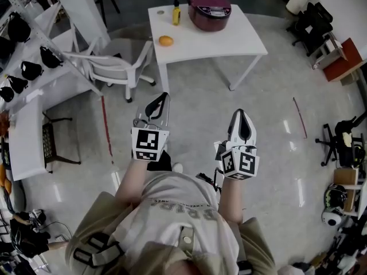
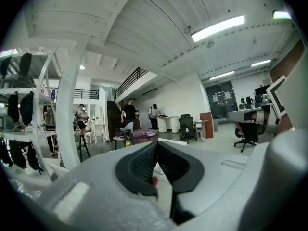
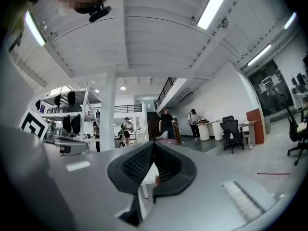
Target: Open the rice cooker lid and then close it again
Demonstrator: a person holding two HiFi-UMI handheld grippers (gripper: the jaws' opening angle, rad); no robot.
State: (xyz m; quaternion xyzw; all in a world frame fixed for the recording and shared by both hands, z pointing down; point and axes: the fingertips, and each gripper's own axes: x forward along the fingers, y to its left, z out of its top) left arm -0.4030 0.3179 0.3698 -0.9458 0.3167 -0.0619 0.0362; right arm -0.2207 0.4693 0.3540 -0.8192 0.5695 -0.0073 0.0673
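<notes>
Standing well back from the white rectangular table [image 1: 229,42], the person is holding both grippers out in front of the body. The left gripper [image 1: 162,98] is showing its jaws pressed together with nothing between them, and the right gripper [image 1: 241,115] is showing the same. The dark maroon round rice cooker [image 1: 209,8] is sitting on the far part of the table with its lid down, well apart from both grippers. A small yellow upright container [image 1: 176,15] is standing just beside it, and a round orange fruit [image 1: 166,40] is lying near the table's left edge.
</notes>
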